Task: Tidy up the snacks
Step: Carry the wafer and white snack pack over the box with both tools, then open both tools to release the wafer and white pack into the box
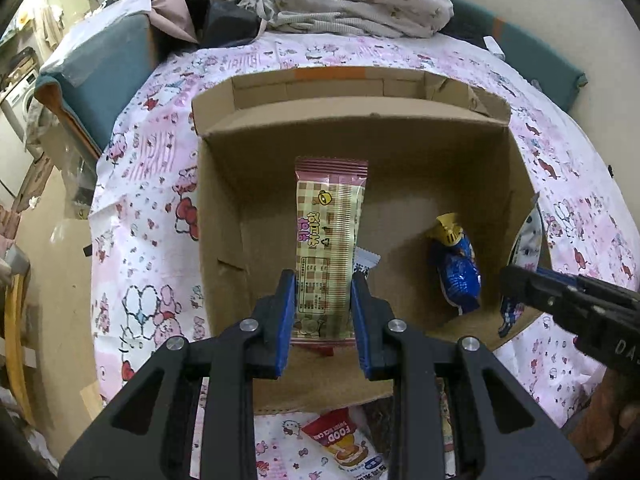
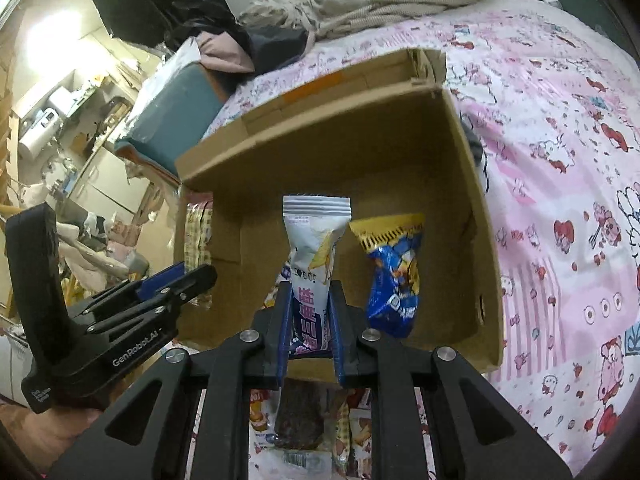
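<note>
1. Your left gripper [image 1: 323,292] clamps its blue pads on a long, flat snack bar [image 1: 329,240] in a glossy checked wrapper with crimped maroon ends; the bar juts forward over the open cardboard box [image 1: 224,216]
2. That box is plain brown corrugated board, square-walled, with its flaps folded inward, and it sits on a pink-and-white cartoon-print cloth [image 1: 140,208]
3. On the box floor, toward its right side, lies a crinkly blue foil packet [image 1: 456,268] with a yellow serrated top
4. Your right gripper [image 2: 310,300] pinches a white pouch [image 2: 314,248] with purple print at its narrow waist; the crimped top stands upright above the box, just left of the blue packet
5. Both tools tilt steeply downward into the box, side by side
6. More wrapped snacks [image 2: 296,420] lie on the cloth beneath your right gripper
</note>
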### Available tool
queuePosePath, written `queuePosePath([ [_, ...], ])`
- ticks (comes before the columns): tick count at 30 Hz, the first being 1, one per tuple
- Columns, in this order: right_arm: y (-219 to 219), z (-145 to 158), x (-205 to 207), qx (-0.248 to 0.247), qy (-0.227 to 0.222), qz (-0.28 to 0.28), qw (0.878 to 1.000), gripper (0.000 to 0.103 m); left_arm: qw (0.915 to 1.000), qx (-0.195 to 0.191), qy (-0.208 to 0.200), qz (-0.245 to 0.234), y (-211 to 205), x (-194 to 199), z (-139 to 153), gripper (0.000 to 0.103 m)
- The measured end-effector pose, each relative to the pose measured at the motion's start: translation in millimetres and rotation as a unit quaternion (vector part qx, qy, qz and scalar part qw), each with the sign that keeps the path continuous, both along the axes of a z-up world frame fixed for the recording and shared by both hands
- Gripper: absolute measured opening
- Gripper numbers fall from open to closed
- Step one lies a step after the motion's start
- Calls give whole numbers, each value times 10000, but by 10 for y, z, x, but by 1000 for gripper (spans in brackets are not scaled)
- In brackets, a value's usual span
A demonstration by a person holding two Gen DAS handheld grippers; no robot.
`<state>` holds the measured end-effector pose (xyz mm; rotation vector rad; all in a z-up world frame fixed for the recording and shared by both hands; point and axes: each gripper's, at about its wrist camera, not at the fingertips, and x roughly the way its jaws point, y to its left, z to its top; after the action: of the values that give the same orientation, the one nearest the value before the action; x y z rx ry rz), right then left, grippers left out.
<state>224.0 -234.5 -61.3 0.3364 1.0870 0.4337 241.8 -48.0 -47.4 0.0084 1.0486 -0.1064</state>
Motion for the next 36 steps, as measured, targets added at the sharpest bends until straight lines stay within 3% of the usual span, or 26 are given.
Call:
queuePosePath([
  [8, 39, -168, 46, -185, 348, 7, 9992, 18, 10000, 58, -2, -36, -46, -24, -103, 23],
  [12, 23, -245, 63, -372, 460, -112, 9982, 18, 9999, -107, 112, -71, -28, -7, -124, 23],
  [25, -23, -303, 106, -112, 661, -230, 9975, 21, 9995, -234, 219, 51, 28, 21, -150, 24],
  [28, -49, -294, 111, -102, 646, -304, 9974, 22, 9991, -298, 273, -88, -13, 12, -148, 34],
  [31, -113, -296, 114, 39, 672, -396, 9969, 22, 9994, -257, 182, -111, -48, -3, -109, 51],
  [33, -143, -273, 101, 120, 621, -452, 9970, 22, 9996, -227, 126, -83, -59, -10, -85, 73],
  [35, -173, -249, 85, 206, 576, -513, 9968, 27, 9996, -277, 64, -57, -47, -19, -63, 77],
  [36, -190, -232, 78, 262, 545, -556, 9966, 38, 9996, -288, 55, -43, -33, -15, -61, 78],
])
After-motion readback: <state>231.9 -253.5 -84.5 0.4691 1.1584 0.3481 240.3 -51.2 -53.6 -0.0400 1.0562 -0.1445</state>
